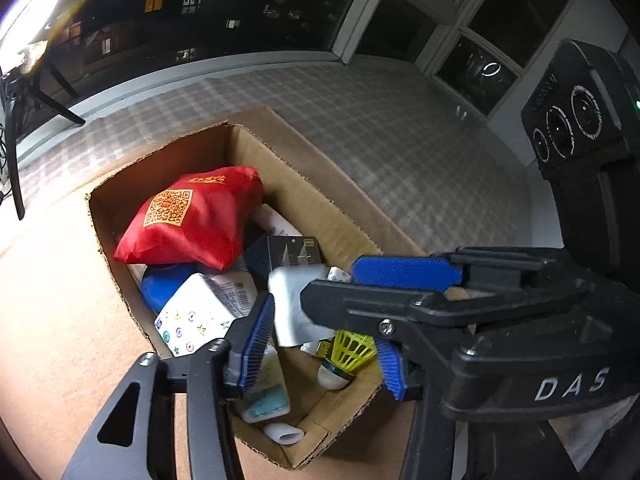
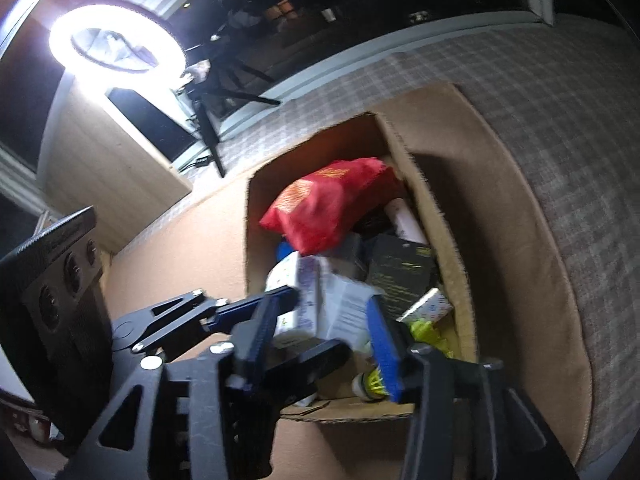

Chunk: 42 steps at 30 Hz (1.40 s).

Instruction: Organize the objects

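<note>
Both claws hang over the cardboard box (image 1: pixel 308 208), the left claw (image 1: pixel 324 352) and right claw (image 2: pixel 324 340) each with jaws apart and gripping nothing, so the white carton (image 1: pixel 292 304) at six o'clock could tip onto the shuttlecock (image 1: pixel 348 356).

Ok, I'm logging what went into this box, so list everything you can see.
cardboard box: one, brown, open, on the tan mat
red bag: one, orange QR print, on top of the pile at the far end
patterned white carton: one, below the bag
blue round item: one, partly buried
dark box: one, black, mid box
shuttlecock: one, yellow, near corner
white tube: one, near end
ring light: one, lit, behind
left gripper: blue pads, open
right gripper: blue pads, open
</note>
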### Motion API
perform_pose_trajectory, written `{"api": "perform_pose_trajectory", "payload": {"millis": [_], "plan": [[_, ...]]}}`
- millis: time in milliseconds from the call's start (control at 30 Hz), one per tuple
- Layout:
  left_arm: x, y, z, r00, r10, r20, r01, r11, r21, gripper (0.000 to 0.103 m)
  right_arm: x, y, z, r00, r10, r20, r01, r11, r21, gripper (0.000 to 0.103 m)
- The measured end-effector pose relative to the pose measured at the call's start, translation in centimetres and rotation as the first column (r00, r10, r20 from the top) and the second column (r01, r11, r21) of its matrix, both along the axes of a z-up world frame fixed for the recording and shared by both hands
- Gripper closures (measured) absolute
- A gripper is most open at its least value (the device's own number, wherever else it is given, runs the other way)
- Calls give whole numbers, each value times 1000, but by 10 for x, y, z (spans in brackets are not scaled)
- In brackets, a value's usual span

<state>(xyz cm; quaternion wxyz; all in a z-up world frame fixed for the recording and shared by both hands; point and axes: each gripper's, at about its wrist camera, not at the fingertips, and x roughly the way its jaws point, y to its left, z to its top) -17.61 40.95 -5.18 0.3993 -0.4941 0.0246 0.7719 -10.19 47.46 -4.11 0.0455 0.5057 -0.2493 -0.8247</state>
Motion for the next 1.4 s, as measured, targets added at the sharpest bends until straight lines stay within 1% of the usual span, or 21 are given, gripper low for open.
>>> {"api": "perform_pose_trajectory", "payload": {"millis": [67,333,500,633,867,1000,1100,1267,1400], "plan": [[-1,-1,-2,1000,5,6,-5,1000,-2,43,0,3,-1,1000,-11,3,11,1000,1,55],[-3,-13,-3,999,32,9,-32,999,-13,42,3,6,-1,1000,-24,-2,24,1000,1,52],[-1,-27,0,998,56,7,-56,998,-20,39,5,1,4,1000,-28,-10,29,1000,10,50],[3,-42,1,997,75,-7,-76,996,-47,38,7,-5,4,999,-33,-9,34,999,13,48],[12,-87,12,988,154,-30,-155,987,-49,36,13,-27,13,999,-17,-31,18,1000,22,48],[20,-118,23,976,211,-47,-212,976,-40,32,19,-49,22,998,10,-55,-7,999,52,47],[28,-141,31,965,252,-77,-256,966,-43,27,22,-64,28,997,29,-71,-23,996,87,47],[42,-184,39,943,311,-116,-320,946,-60,25,29,-95,40,992,68,-104,-53,989,134,46],[55,-223,46,919,373,-129,-383,922,-58,23,35,-124,48,986,102,-133,-79,983,166,43]]}}
